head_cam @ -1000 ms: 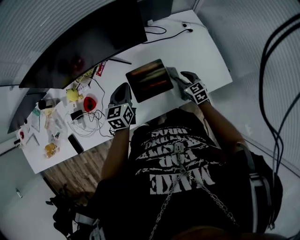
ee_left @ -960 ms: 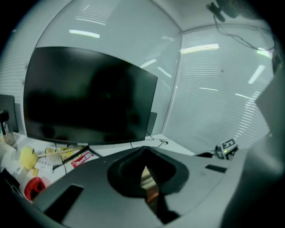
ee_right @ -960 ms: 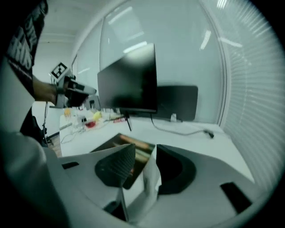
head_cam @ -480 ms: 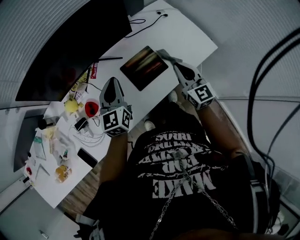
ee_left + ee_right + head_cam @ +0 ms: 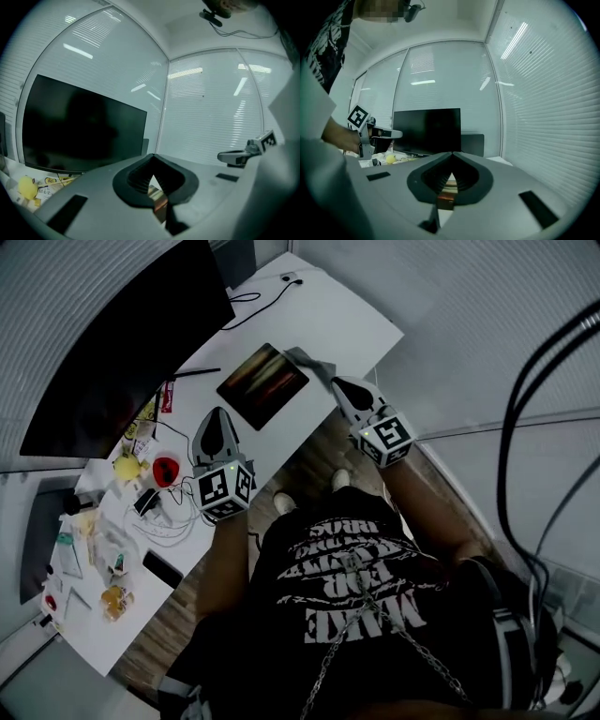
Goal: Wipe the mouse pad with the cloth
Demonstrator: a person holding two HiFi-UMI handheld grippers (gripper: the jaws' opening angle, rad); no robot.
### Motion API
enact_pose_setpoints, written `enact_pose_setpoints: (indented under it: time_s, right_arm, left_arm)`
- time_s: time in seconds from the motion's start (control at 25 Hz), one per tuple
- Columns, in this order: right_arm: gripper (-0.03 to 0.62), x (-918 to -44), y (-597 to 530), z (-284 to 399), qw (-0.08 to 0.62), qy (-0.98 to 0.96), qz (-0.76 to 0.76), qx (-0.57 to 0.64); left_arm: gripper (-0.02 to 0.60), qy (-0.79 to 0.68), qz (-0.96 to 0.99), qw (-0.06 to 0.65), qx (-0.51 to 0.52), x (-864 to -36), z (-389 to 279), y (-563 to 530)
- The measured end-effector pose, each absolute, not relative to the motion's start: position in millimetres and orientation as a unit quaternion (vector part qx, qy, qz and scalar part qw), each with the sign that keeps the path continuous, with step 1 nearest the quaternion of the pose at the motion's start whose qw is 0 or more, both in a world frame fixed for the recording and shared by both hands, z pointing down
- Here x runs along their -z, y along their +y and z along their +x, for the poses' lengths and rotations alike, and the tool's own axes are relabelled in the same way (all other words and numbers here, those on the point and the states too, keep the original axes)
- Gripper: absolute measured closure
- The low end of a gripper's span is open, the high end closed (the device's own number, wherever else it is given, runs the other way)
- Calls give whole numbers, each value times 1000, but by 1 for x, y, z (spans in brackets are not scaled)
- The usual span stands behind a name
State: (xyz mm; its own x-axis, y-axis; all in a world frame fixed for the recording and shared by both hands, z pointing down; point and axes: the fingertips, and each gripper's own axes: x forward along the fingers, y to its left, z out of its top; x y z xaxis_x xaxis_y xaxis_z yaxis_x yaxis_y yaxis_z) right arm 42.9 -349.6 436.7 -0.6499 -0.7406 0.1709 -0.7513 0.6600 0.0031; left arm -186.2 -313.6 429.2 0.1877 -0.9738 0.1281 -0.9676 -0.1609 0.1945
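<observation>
- The mouse pad (image 5: 262,385), dark with a reddish sheen, is seen lying flat on the white desk (image 5: 347,315).
- The grey cloth (image 5: 312,362) is found just beside the mouse pad's right corner, pinched at the tip of the right gripper (image 5: 336,383). Whether it touches the pad cannot be told from the head view.
- The right gripper's jaws are seen pressed together in its own view, with the pad's reddish surface glimpsed through the slot behind their tips.
- The left gripper (image 5: 214,416) is held to the left of the mouse pad, near its lower-left edge. Its jaws are closed tip to tip with nothing caught between them.
- A large dark monitor (image 5: 122,343) is stood beyond the mouse pad, on the far side from the person.
- A yellow object (image 5: 127,467) and a red one (image 5: 167,468) are seen among cables well to the left of the mouse pad.
</observation>
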Motion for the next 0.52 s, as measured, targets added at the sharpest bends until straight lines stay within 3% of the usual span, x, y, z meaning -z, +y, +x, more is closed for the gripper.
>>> enact_pose_setpoints:
  time_s: [0.52]
  right_arm:
    - [594, -434, -367, 79, 90, -932, 349, -38]
  left_arm:
    - [575, -711, 692, 118, 38, -425, -145, -308]
